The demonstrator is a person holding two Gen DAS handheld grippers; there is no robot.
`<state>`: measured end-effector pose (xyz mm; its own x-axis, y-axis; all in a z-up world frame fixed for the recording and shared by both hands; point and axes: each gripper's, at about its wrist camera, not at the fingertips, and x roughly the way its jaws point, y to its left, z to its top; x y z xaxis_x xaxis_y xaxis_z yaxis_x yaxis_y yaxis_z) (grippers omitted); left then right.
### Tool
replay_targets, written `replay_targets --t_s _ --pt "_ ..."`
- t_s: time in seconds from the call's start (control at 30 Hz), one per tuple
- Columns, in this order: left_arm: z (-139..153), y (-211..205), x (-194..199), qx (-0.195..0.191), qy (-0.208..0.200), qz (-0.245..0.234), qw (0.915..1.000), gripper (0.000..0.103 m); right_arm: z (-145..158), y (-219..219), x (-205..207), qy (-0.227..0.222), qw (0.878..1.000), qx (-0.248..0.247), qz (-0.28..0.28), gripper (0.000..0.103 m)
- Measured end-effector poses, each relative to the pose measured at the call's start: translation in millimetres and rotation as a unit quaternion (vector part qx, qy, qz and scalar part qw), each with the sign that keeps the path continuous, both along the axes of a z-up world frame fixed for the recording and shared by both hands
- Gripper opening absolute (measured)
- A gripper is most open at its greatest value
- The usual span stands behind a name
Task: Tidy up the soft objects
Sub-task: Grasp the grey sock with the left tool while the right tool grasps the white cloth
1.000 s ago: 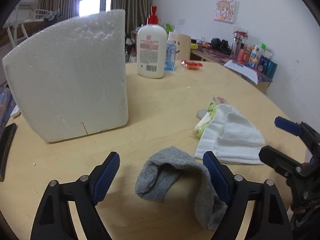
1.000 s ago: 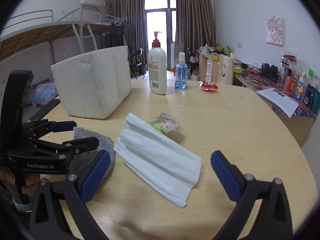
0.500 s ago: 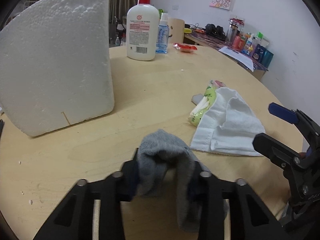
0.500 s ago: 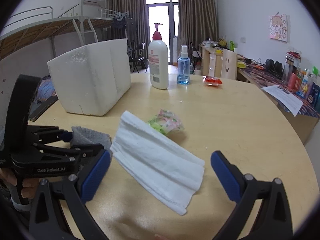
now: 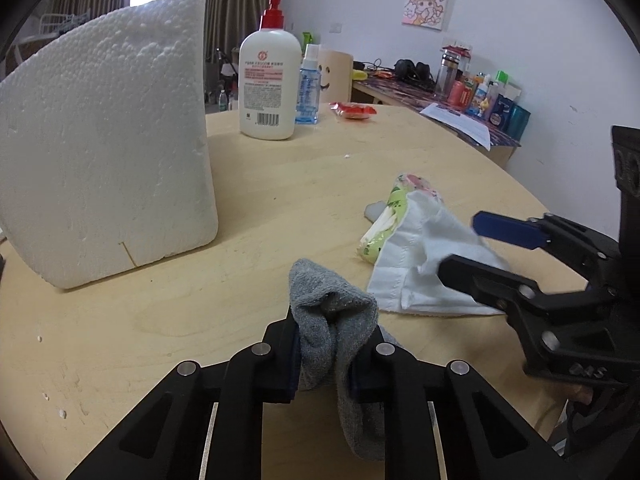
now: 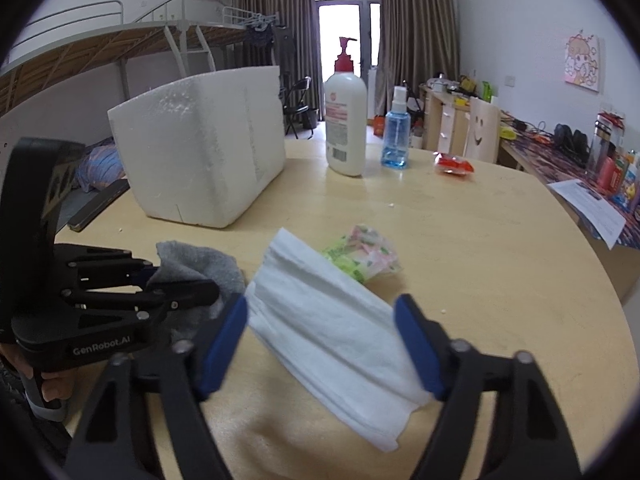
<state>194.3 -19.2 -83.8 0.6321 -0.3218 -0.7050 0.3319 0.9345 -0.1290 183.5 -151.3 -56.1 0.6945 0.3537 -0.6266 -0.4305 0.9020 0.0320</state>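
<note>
A grey sock (image 5: 332,308) is bunched up between the pads of my left gripper (image 5: 332,344), whose jaws are closing and pinch it just above the wooden table (image 5: 280,184). In the right wrist view the same sock (image 6: 200,260) shows at the left. A folded white cloth (image 6: 328,332) lies flat on the table. My right gripper (image 6: 322,308) straddles it with the jaws closing, and the blue pads sit at the cloth's two ends without squeezing it. From the left wrist view the right gripper (image 5: 460,244) hovers over the cloth (image 5: 416,280).
A green and pink tissue pack (image 6: 360,248) lies just behind the cloth. A big white foam box (image 5: 104,140) stands at the left. At the back stand a lotion pump bottle (image 5: 270,80) and a blue spray bottle (image 5: 309,88), with a red packet (image 5: 354,111) beside them.
My left gripper shut onto the grey sock and gathered it into a bunch. The right gripper's jaws narrowed around the white cloth and moved slightly closer to it.
</note>
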Motion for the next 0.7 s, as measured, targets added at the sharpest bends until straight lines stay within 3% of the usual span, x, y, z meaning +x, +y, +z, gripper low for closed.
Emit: replay_targets --t_s 0.23,0.4,0.7 --pt "0.8 -0.9 0.4 0.0 -0.003 0.0 1.0 0.019 -3.1 -1.5 0.6 0.009 1.0 -0.002 -0.005 0.041" --pt "1.2 -1.6 -0.9 0.001 -0.008 0.0 1.0 0.019 -6.5 -3.0 1.0 0.018 1.0 -0.012 -0.015 0.011" --pt "6.9 -1.6 -5.9 -0.006 -0.019 0.002 0.9998 0.019 6.4 -11.1 -7.9 0.002 1.0 -0.003 -0.026 0.005"
